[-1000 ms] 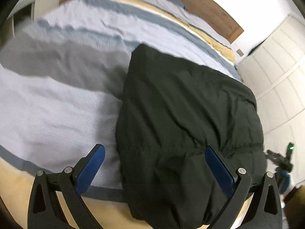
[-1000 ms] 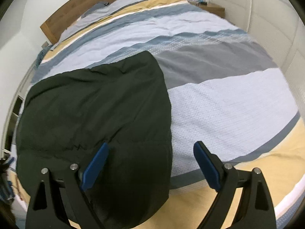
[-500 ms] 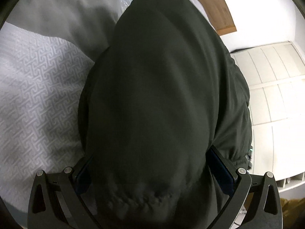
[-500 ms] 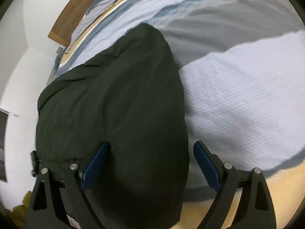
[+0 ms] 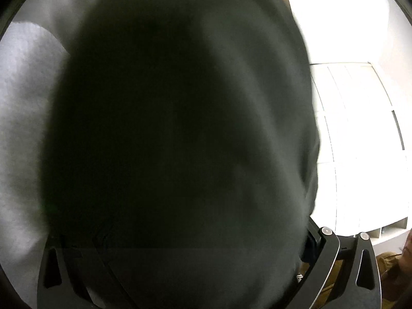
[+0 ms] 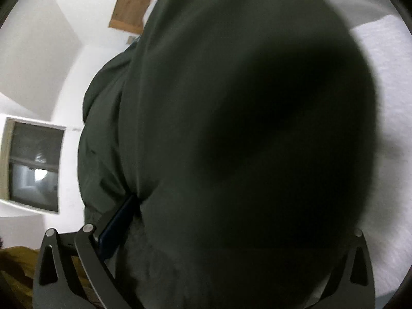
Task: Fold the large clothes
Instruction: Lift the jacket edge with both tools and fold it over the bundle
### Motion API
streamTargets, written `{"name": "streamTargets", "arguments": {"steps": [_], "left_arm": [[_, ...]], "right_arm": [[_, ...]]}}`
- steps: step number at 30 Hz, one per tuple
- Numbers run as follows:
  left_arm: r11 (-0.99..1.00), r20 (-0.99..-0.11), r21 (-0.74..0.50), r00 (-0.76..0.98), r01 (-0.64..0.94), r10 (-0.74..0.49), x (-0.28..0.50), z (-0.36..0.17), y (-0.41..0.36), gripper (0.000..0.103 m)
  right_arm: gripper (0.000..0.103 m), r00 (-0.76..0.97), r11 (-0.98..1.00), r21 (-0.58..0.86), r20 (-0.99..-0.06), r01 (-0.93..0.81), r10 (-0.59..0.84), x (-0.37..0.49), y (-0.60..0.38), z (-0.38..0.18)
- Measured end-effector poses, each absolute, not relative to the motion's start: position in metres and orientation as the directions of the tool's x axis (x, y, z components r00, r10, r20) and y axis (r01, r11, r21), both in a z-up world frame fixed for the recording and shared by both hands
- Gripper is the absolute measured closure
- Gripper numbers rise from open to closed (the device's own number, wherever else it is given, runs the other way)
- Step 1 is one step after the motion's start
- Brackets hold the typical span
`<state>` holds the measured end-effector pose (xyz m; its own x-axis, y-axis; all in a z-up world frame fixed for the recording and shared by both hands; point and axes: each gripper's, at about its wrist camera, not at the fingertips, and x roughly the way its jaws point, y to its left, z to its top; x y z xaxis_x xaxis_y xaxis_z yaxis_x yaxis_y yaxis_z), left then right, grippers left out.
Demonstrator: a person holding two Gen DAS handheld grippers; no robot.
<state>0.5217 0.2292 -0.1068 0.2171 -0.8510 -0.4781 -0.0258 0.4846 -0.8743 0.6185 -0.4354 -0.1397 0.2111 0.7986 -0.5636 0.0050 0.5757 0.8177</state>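
A dark green padded jacket [image 5: 180,128] lies on the bed and fills nearly all of both wrist views, blurred from being so close. My left gripper [image 5: 206,231] is pushed into its near end with the jaws spread wide; the bulk of the jacket sits between them and hides both pads. My right gripper [image 6: 231,221] straddles the same near end of the jacket [image 6: 231,103]. Its jaws are opening, with fabric bulging between them. One blue pad [image 6: 118,226] shows at the left against a fold, and the other is hidden.
The pale patterned bedcover [image 5: 23,103] shows left of the jacket, and in the right wrist view the bedcover [image 6: 386,77] lies to its right. White wardrobe doors [image 5: 360,154], a wooden headboard [image 6: 131,2] and a window [image 6: 33,167] lie beyond.
Both grippers have dropped and pushed forward into the jacket's near end, which now fills the views. The right gripper's jaws stand wider than before.
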Motion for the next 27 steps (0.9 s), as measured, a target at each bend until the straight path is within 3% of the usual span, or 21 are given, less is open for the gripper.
{"name": "streamTargets", "arguments": {"steps": [6, 12, 13, 14, 17, 18, 20, 22, 24, 27], "left_arm": [[0.521, -0.524, -0.850, 0.231, -0.080, -0.820, 0.519, -0.109, 0.218, 0.001], [0.540, -0.549, -0.833, 0.297, -0.120, -0.781, 0.513, -0.105, 0.199, 0.001], [0.549, -0.556, -0.827, 0.304, -0.117, -0.773, 0.510, -0.103, 0.196, 0.004], [0.547, -0.550, -0.831, 0.308, -0.106, -0.776, 0.507, -0.099, 0.193, 0.020], [0.497, -0.492, -0.864, 0.346, -0.081, -0.799, 0.498, -0.088, 0.186, 0.053], [0.498, -0.487, -0.864, 0.357, -0.068, -0.797, 0.495, -0.083, 0.182, 0.056], [0.493, -0.473, -0.869, 0.376, -0.047, -0.797, 0.491, -0.075, 0.175, 0.065], [0.489, -0.459, -0.872, 0.393, -0.026, -0.797, 0.486, -0.065, 0.169, 0.068], [0.496, -0.454, -0.868, 0.403, -0.002, -0.794, 0.480, -0.055, 0.164, 0.070], [0.500, -0.438, -0.865, 0.418, 0.046, -0.796, 0.470, -0.034, 0.157, 0.073]], "right_arm": [[0.000, 0.217, 0.589, 0.808, -0.576, 0.003, 0.788, 0.620, -0.428, -0.149], [0.000, 0.235, 0.678, 0.735, -0.660, 0.007, 0.713, 0.625, -0.404, -0.149], [0.000, 0.236, 0.685, 0.728, -0.668, 0.017, 0.705, 0.626, -0.402, -0.148], [0.000, 0.238, 0.691, 0.722, -0.677, 0.030, 0.697, 0.626, -0.399, -0.146], [0.000, 0.235, 0.677, 0.733, -0.672, 0.070, 0.703, 0.627, -0.395, -0.145], [0.001, 0.233, 0.679, 0.731, -0.674, 0.071, 0.701, 0.628, -0.393, -0.143], [0.019, 0.245, 0.674, 0.736, -0.666, 0.064, 0.704, 0.628, -0.387, -0.134], [0.050, 0.259, 0.677, 0.734, -0.666, 0.059, 0.700, 0.628, -0.383, -0.125], [0.066, 0.272, 0.701, 0.713, -0.680, 0.029, 0.681, 0.627, -0.377, -0.114], [0.074, 0.286, 0.732, 0.681, -0.698, -0.015, 0.656, 0.625, -0.366, -0.097]]}}
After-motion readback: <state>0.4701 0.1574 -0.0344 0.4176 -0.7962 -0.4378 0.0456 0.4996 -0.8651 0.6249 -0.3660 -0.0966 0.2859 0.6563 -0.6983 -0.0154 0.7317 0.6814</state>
